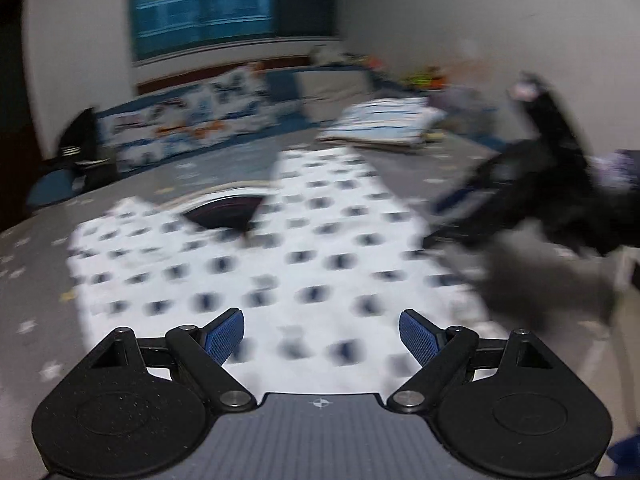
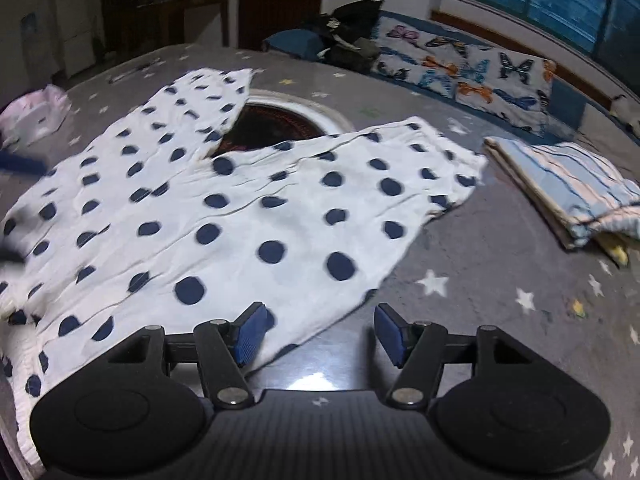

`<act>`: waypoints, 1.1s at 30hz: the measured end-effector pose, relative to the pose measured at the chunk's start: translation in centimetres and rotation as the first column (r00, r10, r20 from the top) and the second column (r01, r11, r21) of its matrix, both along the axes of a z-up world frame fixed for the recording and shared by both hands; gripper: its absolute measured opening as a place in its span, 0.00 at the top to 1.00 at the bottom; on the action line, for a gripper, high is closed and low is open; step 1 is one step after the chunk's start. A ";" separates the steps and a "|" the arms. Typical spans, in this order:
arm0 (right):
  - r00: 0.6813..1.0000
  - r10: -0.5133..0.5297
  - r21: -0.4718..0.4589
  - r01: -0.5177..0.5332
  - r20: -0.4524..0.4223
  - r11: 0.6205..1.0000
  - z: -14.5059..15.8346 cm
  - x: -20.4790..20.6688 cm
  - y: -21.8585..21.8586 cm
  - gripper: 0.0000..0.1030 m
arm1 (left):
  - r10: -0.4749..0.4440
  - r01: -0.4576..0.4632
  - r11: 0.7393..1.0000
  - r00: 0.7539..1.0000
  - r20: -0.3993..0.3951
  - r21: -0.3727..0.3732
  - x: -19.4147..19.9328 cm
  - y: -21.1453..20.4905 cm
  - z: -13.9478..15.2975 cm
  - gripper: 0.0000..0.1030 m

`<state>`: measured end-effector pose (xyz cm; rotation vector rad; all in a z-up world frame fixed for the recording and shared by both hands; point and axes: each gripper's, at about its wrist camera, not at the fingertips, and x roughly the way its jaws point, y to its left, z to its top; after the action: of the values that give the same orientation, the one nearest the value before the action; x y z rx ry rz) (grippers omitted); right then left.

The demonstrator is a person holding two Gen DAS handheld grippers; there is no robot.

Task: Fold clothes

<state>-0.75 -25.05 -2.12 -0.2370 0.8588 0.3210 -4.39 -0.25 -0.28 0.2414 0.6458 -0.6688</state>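
While the white polka-dot garment [image 2: 248, 208] lies spread flat on the grey star-print table [image 2: 500, 264], both claws tilt downward over its near edge. Left claw [image 1: 322, 334] gapes wide and empty; right claw [image 2: 320, 330], partly open, grips nothing.

Ahead of the right gripper [image 2: 318, 334], the polka-dot garment [image 2: 240, 216] is matt woven cloth, lightly creased. The star-print cover [image 2: 500, 264] beneath is matt fabric. The gripper pads [image 2: 251, 334] are blue, finely ribbed; its body looks like matt black plastic. The folded striped cloth [image 2: 568, 188], right of it, is matt.
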 end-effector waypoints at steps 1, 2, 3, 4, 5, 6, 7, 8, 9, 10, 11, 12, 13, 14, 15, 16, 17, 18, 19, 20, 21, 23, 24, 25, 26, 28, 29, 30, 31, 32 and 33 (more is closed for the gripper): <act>1.000 -0.015 0.004 0.015 0.004 1.000 0.2 0.1 -0.3 0.40 | -0.035 0.035 0.999 0.999 -0.010 -0.011 -0.5 -0.8 0.0 0.15; 1.000 -0.029 0.008 0.029 0.007 1.000 0.4 0.1 -0.7 0.40 | -0.071 0.071 0.997 0.997 -0.020 -0.013 -1.1 -1.6 -0.1 0.15; 0.999 -0.043 0.012 0.043 0.011 0.999 0.5 0.2 -1.0 0.40 | -0.104 0.104 0.995 0.994 -0.022 -0.014 -1.7 -2.4 -0.2 0.15; 0.998 -0.056 0.012 0.056 0.012 0.998 0.6 0.4 -1.3 0.40 | -0.137 0.136 0.991 0.990 -0.024 -0.010 -2.4 -3.4 -0.4 0.16; 0.998 -0.069 0.012 0.068 0.014 0.998 0.7 0.6 -1.5 0.40 | -0.160 0.160 0.987 0.987 -0.022 -0.005 -2.9 -4.1 -0.6 0.16; 0.997 -0.081 0.014 0.080 0.015 0.997 0.8 0.8 -1.7 0.40 | -0.174 0.174 0.985 0.985 -0.021 -0.004 -3.2 -4.6 -0.7 0.16; 0.996 -0.091 0.021 0.091 0.014 0.996 0.9 1.0 -1.9 0.40 | -0.187 0.187 0.982 0.982 -0.020 -0.003 -3.5 -5.2 -0.8 0.17; 0.995 -0.100 0.026 0.099 0.013 0.995 0.9 1.3 -2.1 0.40 | -0.197 0.197 0.980 0.980 -0.028 -0.004 -3.7 -5.6 -1.0 0.17; 0.994 -0.108 0.032 0.108 0.013 0.994 0.9 1.5 -2.3 0.40 | -0.207 0.207 0.978 0.978 -0.038 -0.005 -3.9 -6.0 -1.1 0.17; 0.993 -0.117 0.037 0.116 0.013 0.993 1.0 1.7 -2.5 0.40 | -0.215 0.215 0.977 0.976 -0.040 0.000 -4.2 -6.3 -1.3 0.17; 0.992 -0.124 0.040 0.124 0.015 0.992 0.9 1.9 -2.6 0.40 | -0.223 0.223 0.975 0.974 -0.038 0.008 -4.3 -6.6 -1.5 0.20; 0.991 -0.132 0.041 0.131 0.016 0.991 0.9 2.2 -2.7 0.40 | -0.230 0.231 0.973 0.972 -0.037 0.021 -4.5 -6.9 -1.7 0.22; 0.990 -0.139 0.042 0.138 0.016 0.990 0.9 2.4 -2.8 0.40 | -0.234 0.235 0.972 0.972 -0.039 0.028 -4.5 -7.0 -1.9 0.25; 0.989 -0.146 0.043 0.145 0.014 0.988 0.8 2.6 -2.8 0.40 | -0.237 0.239 0.970 0.971 -0.042 0.036 -4.6 -7.2 -2.1 0.27; 0.988 -0.152 0.044 0.151 0.012 0.988 0.7 2.8 -2.9 0.40 | -0.237 0.239 0.970 0.970 -0.045 0.040 -4.6 -7.4 -2.3 0.27; 0.987 -0.158 0.046 0.157 0.010 0.987 0.7 2.9 -3.0 0.40 | -0.237 0.239 0.970 0.970 -0.051 0.042 -4.5 -7.6 -2.5 0.32; 0.986 -0.164 0.048 0.163 0.008 0.985 0.6 3.1 -3.1 0.40 | -0.241 0.244 0.969 0.969 -0.057 0.042 -4.5 -7.7 -2.6 0.40; 0.986 -0.169 0.050 0.168 0.008 0.984 0.5 3.2 -3.2 0.40 | -0.244 0.247 0.968 0.968 -0.065 0.045 -4.4 -7.8 -2.8 0.43; 0.985 -0.174 0.051 0.174 0.007 0.983 0.5 3.4 -3.3 0.40 | -0.247 0.251 0.967 0.966 -0.073 0.047 -4.4 -8.0 -3.0 0.46; 0.984 -0.179 0.053 0.179 0.006 0.982 0.4 3.5 -3.4 0.40 | -0.249 0.253 0.966 0.965 -0.077 0.052 -4.4 -8.1 -3.1 0.50; 0.983 -0.183 0.054 0.182 0.004 0.982 0.3 3.6 -3.4 0.40 | -0.249 0.254 0.965 0.965 -0.079 0.064 -4.4 -8.3 -3.3 0.52; 0.981 -0.193 0.053 0.192 0.002 0.980 0.1 3.9 -3.6 0.40 | -0.250 0.257 0.963 0.965 -0.078 0.084 -4.7 -8.5 -3.5 0.60; 0.981 -0.196 0.052 0.196 0.001 0.979 0.1 4.0 -3.7 0.40 | -0.252 0.259 0.961 0.964 -0.078 0.092 -4.8 -8.6 -3.6 0.61; 0.980 -0.200 0.051 0.200 -0.001 0.978 0.0 4.1 -3.8 0.40 | -0.252 0.259 0.961 0.964 -0.079 0.099 -4.8 -8.7 -3.8 0.62; 0.979 -0.203 0.050 0.203 -0.001 0.978 -0.1 4.2 -3.9 0.40 | -0.250 0.257 0.961 0.965 -0.081 0.106 -4.7 -8.8 -3.9 0.62; 0.978 -0.209 0.049 0.209 -0.001 0.977 -0.2 4.3 -4.0 0.40 | -0.246 0.255 0.961 0.965 -0.089 0.111 -4.8 -8.8 -4.0 0.64; 0.977 -0.212 0.050 0.212 -0.002 0.976 -0.2 4.4 -4.1 0.40 | -0.245 0.254 0.961 0.965 -0.093 0.112 -4.7 -8.9 -4.1 0.67; 0.977 -0.214 0.050 0.214 -0.002 0.976 -0.2 4.4 -4.2 0.40 | -0.244 0.254 0.961 0.965 -0.097 0.113 -4.7 -8.9 -4.1 0.68; 0.977 -0.215 0.048 0.215 -0.002 0.975 -0.3 4.5 -4.2 0.40 | -0.244 0.255 0.960 0.965 -0.100 0.113 -4.7 -8.9 -4.1 0.70; 0.976 -0.216 0.047 0.216 -0.002 0.975 -0.3 4.6 -4.2 0.40 | -0.244 0.255 0.960 0.964 -0.102 0.115 -4.7 -9.0 -4.2 0.71; 0.976 -0.217 0.048 0.217 -0.003 0.975 -0.3 4.6 -4.3 0.40 | -0.244 0.256 0.960 0.964 -0.104 0.118 -4.7 -9.0 -4.2 0.71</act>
<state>3.89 -29.32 -2.46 -0.0975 0.8649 0.1363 -9.05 -9.27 -4.49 0.4217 0.7527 -0.8855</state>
